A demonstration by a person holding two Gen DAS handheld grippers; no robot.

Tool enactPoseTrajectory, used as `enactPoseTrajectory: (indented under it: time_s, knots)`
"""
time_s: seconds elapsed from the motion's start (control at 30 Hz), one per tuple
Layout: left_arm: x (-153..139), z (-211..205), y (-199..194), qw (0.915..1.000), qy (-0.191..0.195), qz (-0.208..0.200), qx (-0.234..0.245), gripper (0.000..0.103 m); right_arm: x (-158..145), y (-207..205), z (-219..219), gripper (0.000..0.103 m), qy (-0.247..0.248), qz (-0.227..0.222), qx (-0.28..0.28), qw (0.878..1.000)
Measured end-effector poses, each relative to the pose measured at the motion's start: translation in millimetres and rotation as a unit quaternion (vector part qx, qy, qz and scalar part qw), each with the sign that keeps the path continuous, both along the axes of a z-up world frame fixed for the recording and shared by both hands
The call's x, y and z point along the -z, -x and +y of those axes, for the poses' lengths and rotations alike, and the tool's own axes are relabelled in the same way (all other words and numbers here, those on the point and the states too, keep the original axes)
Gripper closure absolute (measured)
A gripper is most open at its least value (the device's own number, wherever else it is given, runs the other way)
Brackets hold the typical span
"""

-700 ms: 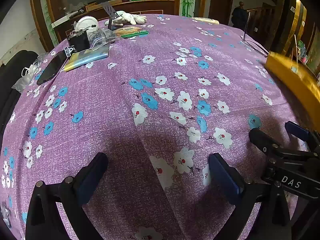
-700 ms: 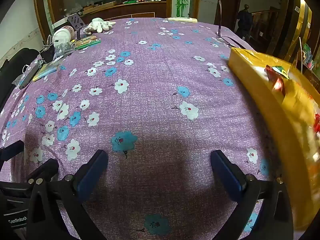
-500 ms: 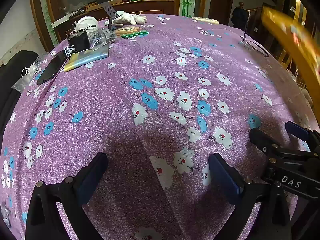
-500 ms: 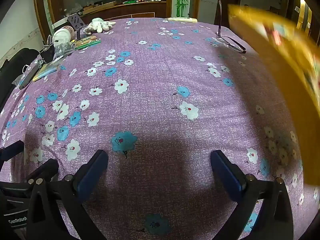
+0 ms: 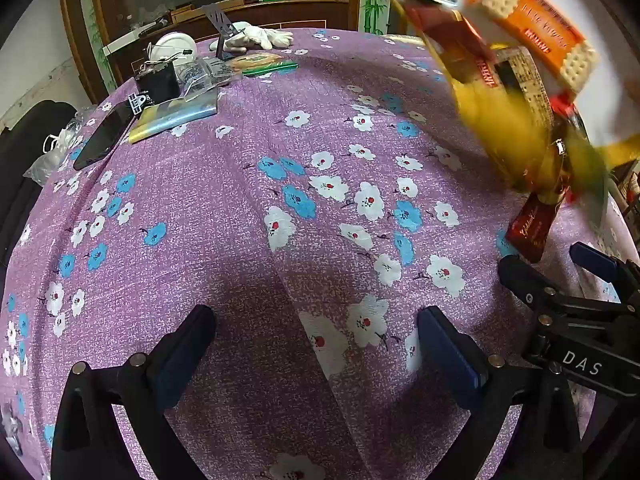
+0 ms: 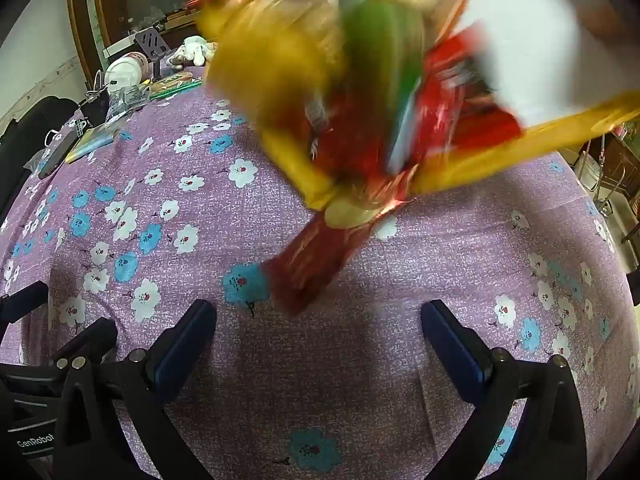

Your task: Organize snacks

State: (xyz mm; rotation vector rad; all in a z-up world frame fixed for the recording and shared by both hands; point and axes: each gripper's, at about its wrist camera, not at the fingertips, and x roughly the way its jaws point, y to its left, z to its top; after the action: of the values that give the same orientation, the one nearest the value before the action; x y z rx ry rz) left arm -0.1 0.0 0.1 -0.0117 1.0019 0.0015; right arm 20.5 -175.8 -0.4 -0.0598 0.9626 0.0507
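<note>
A yellow tray [image 6: 552, 136] with a white inside hangs tilted above the floral tablecloth, and blurred snack packets spill from it. An orange cracker packet [image 5: 536, 28], a green packet [image 6: 384, 48] and a red packet [image 6: 460, 104] are in mid-air. A dark red packet [image 6: 316, 256] touches the cloth with its lower end, just ahead of my right gripper [image 6: 318, 312], which is open and empty. My left gripper [image 5: 316, 320] is open too, with only cloth between its fingers; the dark red packet [image 5: 534, 228] is to its right.
At the far left of the purple tablecloth [image 5: 240, 240] lie a black phone [image 5: 104, 136], a blue-yellow pouch [image 5: 176, 116], a black box [image 5: 156, 80] and white gloves [image 5: 260, 38]. The table's edge drops off at the right [image 6: 616, 240].
The yellow tray has risen from the table at the right, swung over the middle and tipped; packets now pour out of it. Both grippers have stayed where they were, open.
</note>
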Motion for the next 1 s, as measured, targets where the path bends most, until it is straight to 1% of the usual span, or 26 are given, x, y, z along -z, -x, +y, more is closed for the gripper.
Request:
enactPoseTrajectory:
  time_s: [1.0]
  knots:
    - [-0.1, -0.1, 0.5, 1.0000, 0.000, 0.000, 0.000, 0.000, -2.4, 0.8, 0.3, 0.001, 0.000, 0.000, -0.001, 1.000]
